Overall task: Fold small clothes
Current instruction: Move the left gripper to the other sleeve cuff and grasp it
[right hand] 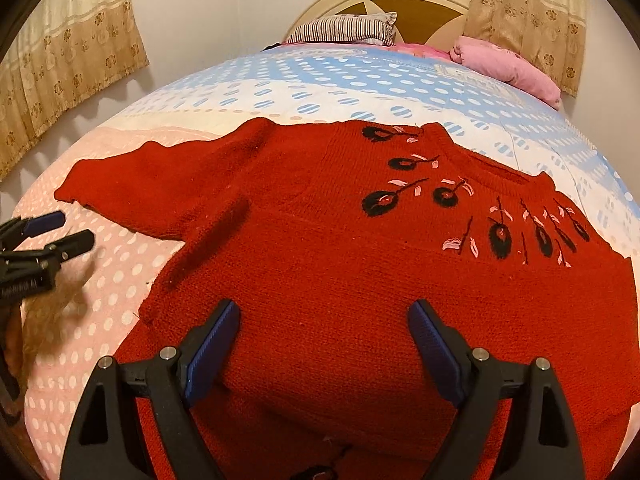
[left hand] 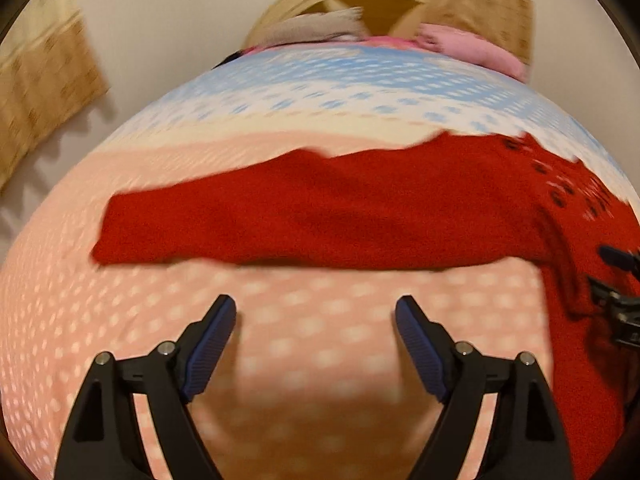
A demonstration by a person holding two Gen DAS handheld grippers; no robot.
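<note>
Knitted red sweater [right hand: 340,280] lies flat on dotted bedspread [right hand: 120,272].

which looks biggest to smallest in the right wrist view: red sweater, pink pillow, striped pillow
1. red sweater, by far the largest.
2. and 3. pink pillow and striped pillow look about alike; both lie far off at the headboard, so no sure ranking between them.

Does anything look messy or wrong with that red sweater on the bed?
Nothing damaged. The red sweater lies front up on the dotted bedspread, its outstretched sleeve a little rumpled with a raised crease near the armpit. Both grippers are open and empty.
</note>
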